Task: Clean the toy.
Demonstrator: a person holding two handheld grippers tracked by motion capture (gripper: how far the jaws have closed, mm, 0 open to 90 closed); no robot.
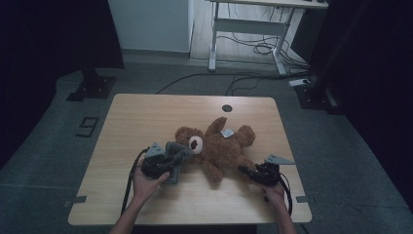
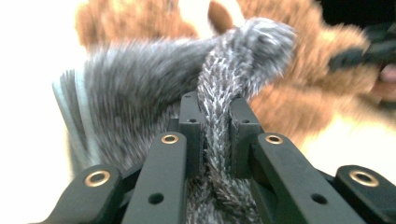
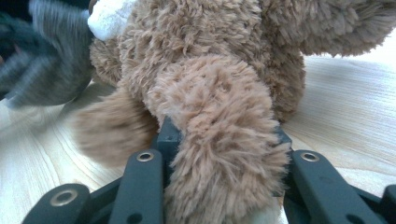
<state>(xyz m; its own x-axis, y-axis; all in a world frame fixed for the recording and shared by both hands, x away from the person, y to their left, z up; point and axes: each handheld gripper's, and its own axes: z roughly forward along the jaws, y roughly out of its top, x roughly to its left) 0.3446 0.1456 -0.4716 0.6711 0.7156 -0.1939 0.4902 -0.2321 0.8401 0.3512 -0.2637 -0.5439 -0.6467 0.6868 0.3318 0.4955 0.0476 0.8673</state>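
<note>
- so there's a brown teddy bear (image 1: 219, 146) lying flat in the middle of the wooden counter (image 1: 146, 117), and a grey knitted garment (image 1: 175, 158) bunched just left of its head
- left gripper (image 1: 163, 168) is clamped on that grey garment. in the left gripper view a twisted rope of the grey knit (image 2: 219, 121) runs right between the jaws, pinched tight
- right gripper (image 1: 246, 170) is closed around one of the bear's limbs. in the right gripper view a fat fuzzy paw (image 3: 219, 140) sits squeezed between the jaws. i think it's a leg, but with the plush this lumpy i wouldn't swear to it
- the relation that matters: the garment sits touching the bear's head end, and the bear's long axis runs roughly from lower left to upper right across the counter, head nearer the left hand
- so the left hand is the one placed to work the garment over the head, while the right one pins the body from the near right side
- both forearms come in low from the near edge, left hand (image 1: 146, 183) angled in towards the bear, right hand (image 1: 275, 192) pointing left at the limb
</note>
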